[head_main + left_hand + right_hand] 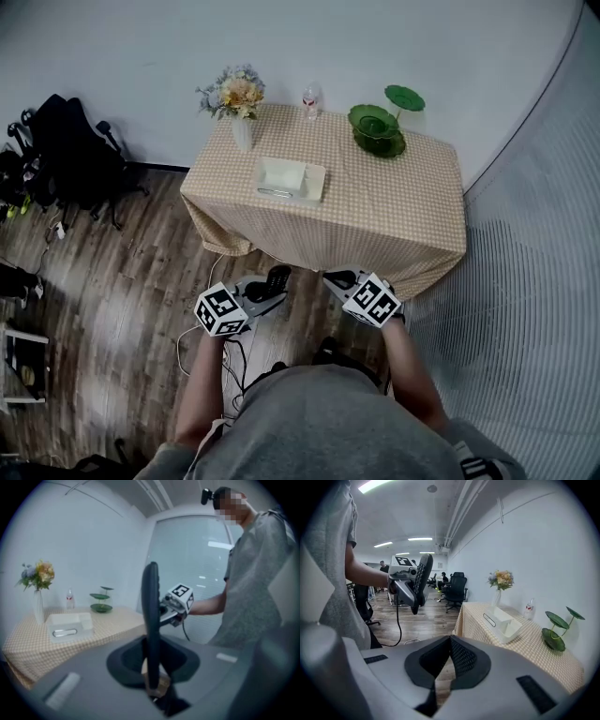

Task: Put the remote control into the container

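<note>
A black remote control (151,616) stands on edge between the jaws of my left gripper (151,670), which is shut on it. In the head view the left gripper (269,288) holds the remote (278,277) in the air, in front of the table's near edge. My right gripper (339,278) hovers beside it, shut with nothing in it (450,654). The white container (291,180) sits on the checkered table (394,216), well beyond both grippers. It also shows as a white container (70,625) from the left gripper and as a white tray (505,622) from the right.
On the table stand a vase of flowers (237,105), a water bottle (310,99) and a green tiered dish (380,128). Black office chairs (70,155) stand to the left on the wood floor. A cable (187,342) lies near my feet.
</note>
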`<action>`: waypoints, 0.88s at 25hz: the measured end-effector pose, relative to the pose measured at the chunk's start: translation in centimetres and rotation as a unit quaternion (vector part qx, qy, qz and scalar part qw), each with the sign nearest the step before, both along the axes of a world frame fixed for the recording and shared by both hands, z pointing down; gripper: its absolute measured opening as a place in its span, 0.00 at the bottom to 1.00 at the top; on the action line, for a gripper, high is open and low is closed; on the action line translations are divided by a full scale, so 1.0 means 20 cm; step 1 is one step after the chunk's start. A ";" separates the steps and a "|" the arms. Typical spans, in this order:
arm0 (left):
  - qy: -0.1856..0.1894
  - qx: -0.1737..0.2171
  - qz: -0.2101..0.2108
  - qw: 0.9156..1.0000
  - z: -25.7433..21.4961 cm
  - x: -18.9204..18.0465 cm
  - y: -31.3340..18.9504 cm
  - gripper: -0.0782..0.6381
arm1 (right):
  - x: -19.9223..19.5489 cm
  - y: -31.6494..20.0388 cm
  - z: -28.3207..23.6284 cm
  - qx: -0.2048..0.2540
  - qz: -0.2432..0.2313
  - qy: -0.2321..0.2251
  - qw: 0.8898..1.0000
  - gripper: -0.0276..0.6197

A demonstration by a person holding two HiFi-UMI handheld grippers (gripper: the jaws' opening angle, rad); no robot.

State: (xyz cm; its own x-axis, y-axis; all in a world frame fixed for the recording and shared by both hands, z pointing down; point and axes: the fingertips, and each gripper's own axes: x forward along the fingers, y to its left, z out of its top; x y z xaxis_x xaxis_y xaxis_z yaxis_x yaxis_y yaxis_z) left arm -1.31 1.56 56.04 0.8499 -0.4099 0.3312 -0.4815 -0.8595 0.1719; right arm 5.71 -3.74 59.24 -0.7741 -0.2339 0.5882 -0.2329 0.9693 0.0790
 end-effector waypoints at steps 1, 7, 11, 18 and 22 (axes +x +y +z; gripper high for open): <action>-0.001 -0.001 -0.005 1.000 0.00 0.01 -0.02 0.19 | 0.01 -0.03 0.00 -0.001 -0.004 -0.001 1.000 0.07; -0.006 -0.005 -0.040 0.999 -0.02 0.06 -0.11 0.19 | 0.05 -0.15 -0.01 -0.007 -0.038 -0.005 0.999 0.07; -0.010 -0.008 -0.062 0.998 0.00 0.09 -0.16 0.19 | 0.06 -0.22 0.01 -0.007 -0.059 -0.009 0.998 0.07; -0.015 -0.009 -0.078 0.997 0.00 0.12 -0.25 0.19 | 0.07 -0.30 0.00 -0.007 -0.075 -0.017 0.997 0.07; -0.017 -0.007 -0.074 0.997 -0.02 0.15 -0.32 0.19 | 0.10 -0.37 0.01 -0.009 -0.072 -0.019 0.997 0.07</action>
